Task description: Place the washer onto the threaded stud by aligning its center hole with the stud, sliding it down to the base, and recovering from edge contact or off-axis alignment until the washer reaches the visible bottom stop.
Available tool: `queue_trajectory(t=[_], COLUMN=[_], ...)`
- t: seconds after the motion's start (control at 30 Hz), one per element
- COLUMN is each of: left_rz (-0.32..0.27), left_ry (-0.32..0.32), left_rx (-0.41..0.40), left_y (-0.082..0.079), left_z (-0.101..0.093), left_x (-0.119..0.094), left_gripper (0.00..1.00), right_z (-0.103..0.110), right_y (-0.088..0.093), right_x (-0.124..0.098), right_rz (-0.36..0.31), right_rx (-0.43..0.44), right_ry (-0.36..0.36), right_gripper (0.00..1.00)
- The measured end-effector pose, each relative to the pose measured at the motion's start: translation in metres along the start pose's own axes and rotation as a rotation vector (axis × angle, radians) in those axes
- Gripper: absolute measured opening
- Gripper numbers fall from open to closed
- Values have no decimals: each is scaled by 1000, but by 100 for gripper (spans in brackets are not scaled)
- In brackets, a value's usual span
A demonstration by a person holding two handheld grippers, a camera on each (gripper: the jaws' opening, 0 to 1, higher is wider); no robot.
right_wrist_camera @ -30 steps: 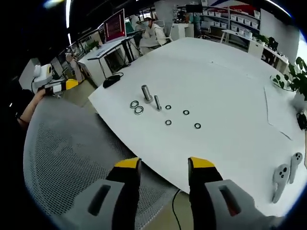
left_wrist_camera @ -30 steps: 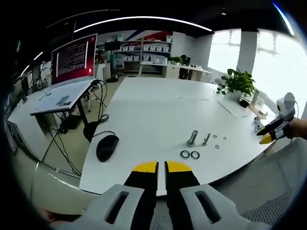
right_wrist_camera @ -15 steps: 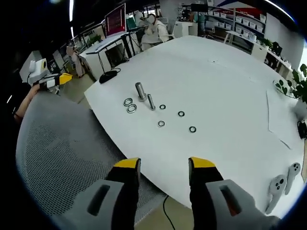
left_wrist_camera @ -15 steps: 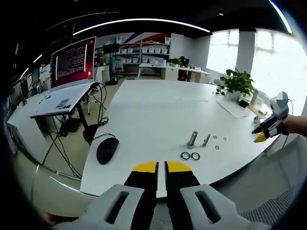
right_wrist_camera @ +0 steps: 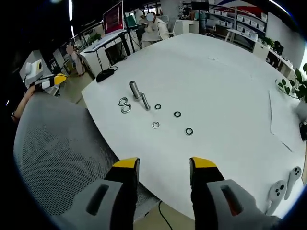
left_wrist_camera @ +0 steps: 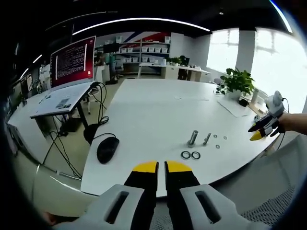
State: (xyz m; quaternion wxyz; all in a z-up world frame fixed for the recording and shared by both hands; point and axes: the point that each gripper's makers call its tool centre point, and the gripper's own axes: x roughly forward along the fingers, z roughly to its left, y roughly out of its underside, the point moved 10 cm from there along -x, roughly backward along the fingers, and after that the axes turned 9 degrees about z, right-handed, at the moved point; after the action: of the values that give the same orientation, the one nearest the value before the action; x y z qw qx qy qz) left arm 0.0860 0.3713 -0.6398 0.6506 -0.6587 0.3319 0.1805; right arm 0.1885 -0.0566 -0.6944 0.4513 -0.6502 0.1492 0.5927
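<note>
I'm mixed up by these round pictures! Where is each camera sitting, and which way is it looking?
Left gripper view: rides on the shut left claw, below the table edge, looking across the white table toward a red screen; the right claw comes in beside it.
Right gripper view: rides on the open right claw, above a mesh chair, looking down over the table; the left claw shows too.
Both share: the thick stud, thin stud, washers, mouse.

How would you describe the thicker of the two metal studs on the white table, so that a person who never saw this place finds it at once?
Start from the large white table and find the small group of metal parts near the edge that faces the mesh chair. The thick stud stands at the far end of that group, next to two large washers. It is wider than the thin stud beside it.
</note>
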Motion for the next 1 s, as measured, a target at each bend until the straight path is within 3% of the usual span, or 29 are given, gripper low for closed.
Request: queue_trajectory(t=[1.0], left_rz=[0], left_ry=[-3], left_rx=[1], left_y=[0], left_z=[0], left_x=[1], left_gripper=[2], right_z=[-19], right_y=[3], right_x=[38], right_rz=[179], right_rx=[-98], right_ry=[14], right_gripper=[44])
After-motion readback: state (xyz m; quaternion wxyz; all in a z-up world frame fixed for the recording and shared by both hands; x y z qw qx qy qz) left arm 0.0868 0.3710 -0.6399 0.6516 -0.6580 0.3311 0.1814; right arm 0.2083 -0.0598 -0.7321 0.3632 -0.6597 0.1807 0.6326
